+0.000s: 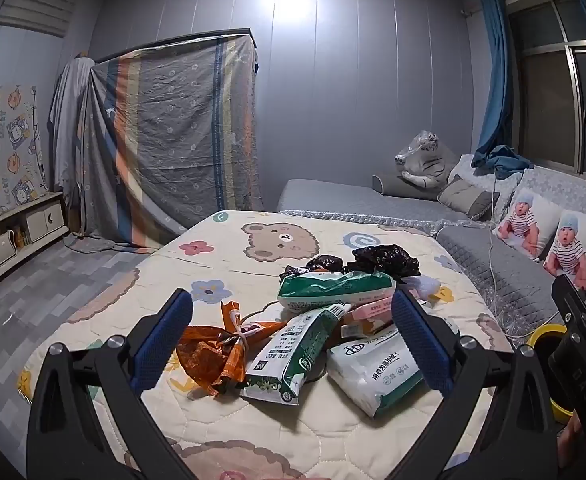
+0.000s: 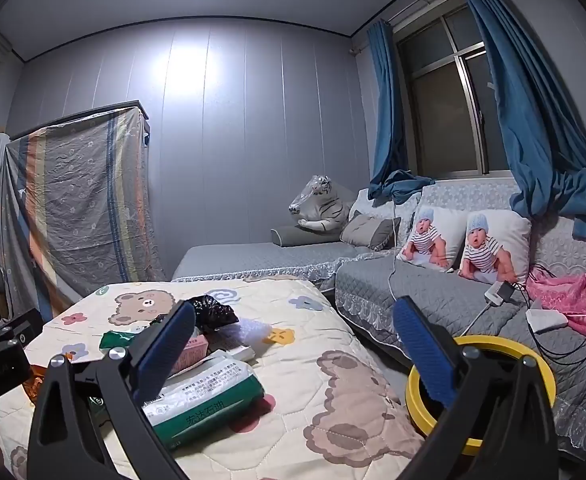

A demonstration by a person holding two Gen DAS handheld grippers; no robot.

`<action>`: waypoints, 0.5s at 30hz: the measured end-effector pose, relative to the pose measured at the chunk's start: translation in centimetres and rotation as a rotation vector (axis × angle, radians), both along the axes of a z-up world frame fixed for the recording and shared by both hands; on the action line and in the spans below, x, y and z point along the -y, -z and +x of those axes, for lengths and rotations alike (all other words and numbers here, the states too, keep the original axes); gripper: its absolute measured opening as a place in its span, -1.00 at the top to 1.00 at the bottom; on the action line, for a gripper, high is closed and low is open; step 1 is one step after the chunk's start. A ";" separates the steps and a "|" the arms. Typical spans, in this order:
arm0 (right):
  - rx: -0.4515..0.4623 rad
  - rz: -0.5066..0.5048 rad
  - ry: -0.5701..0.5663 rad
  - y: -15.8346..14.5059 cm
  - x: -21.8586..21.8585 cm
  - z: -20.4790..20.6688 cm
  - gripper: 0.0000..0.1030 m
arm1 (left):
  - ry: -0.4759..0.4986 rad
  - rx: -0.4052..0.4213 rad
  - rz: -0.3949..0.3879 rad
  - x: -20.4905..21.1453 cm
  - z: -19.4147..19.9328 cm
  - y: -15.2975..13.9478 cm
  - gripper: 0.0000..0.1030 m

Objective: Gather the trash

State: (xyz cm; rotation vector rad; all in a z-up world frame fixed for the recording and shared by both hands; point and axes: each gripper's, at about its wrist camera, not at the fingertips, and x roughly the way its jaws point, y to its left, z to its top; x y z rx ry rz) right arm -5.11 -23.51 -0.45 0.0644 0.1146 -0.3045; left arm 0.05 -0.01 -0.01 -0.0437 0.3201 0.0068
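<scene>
A pile of trash lies on the bear-print quilt (image 1: 229, 240): an orange wrapper (image 1: 213, 352), green-and-white tissue packs (image 1: 289, 356), a white wipes pack (image 1: 377, 368), a pink box (image 1: 369, 304) and black plastic bags (image 1: 385, 260). My left gripper (image 1: 293, 340) is open and empty, just above and before the pile. My right gripper (image 2: 293, 356) is open and empty, over the quilt's right edge, with a green-and-white pack (image 2: 205, 400) below its left finger. A yellow-rimmed bin (image 2: 533, 364) stands right of the quilt; it also shows in the left wrist view (image 1: 545, 332).
A grey sofa (image 2: 433, 292) with baby-print cushions (image 2: 489, 244), chargers and cables (image 2: 501, 292) and pink cloth (image 2: 573, 292) runs along the right. A cloth-covered wardrobe (image 1: 173, 136) stands at the back left, a low cabinet (image 1: 13, 236) at far left.
</scene>
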 end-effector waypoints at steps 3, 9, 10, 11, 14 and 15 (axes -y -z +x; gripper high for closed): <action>0.003 0.001 -0.001 0.1 0.1 0.0 -0.87 | -0.002 0.001 0.001 0.0 0.0 0.0 -0.85; 0.002 -0.001 -0.002 0.2 -0.1 0.2 -0.87 | 0.003 0.000 -0.006 -0.1 0.0 0.0 -0.85; 0.002 -0.001 -0.002 0.2 -0.2 0.3 -0.87 | 0.003 0.000 -0.007 -0.1 0.0 0.0 -0.85; 0.007 0.007 0.000 0.1 0.2 -0.2 -0.87 | 0.004 0.001 -0.008 -0.1 0.0 -0.1 -0.85; 0.007 0.008 0.000 0.1 0.2 -0.1 -0.87 | 0.003 0.001 -0.006 -0.1 0.0 0.0 -0.85; 0.006 0.008 0.000 0.1 0.2 -0.1 -0.87 | 0.002 0.001 -0.005 0.0 0.0 0.0 -0.85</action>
